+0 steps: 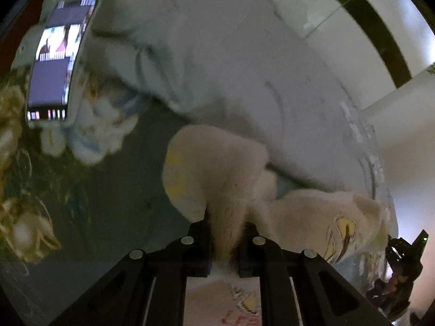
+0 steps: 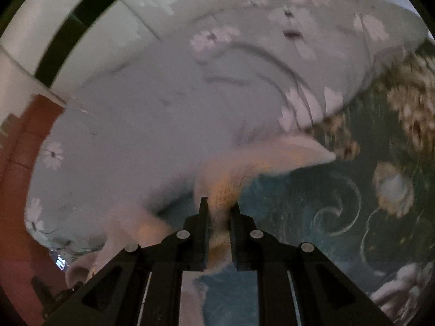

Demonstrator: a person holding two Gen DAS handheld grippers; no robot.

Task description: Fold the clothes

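In the left wrist view, the garment (image 1: 217, 168) lies on the bed (image 1: 114, 190), with a fold of it between the fingers of the left gripper (image 1: 225, 233). Behind the garment is a large pillow (image 1: 217, 62). A phone (image 1: 58, 62) lies at the far left, beside the pillow (partly on a smaller cushion). In the right wrist view, the right gripper (image 2: 218, 217) also has the garment (image 2: 244, 168) between its fingers, and the pillow (image 2: 168, 108) is behind and to the left.
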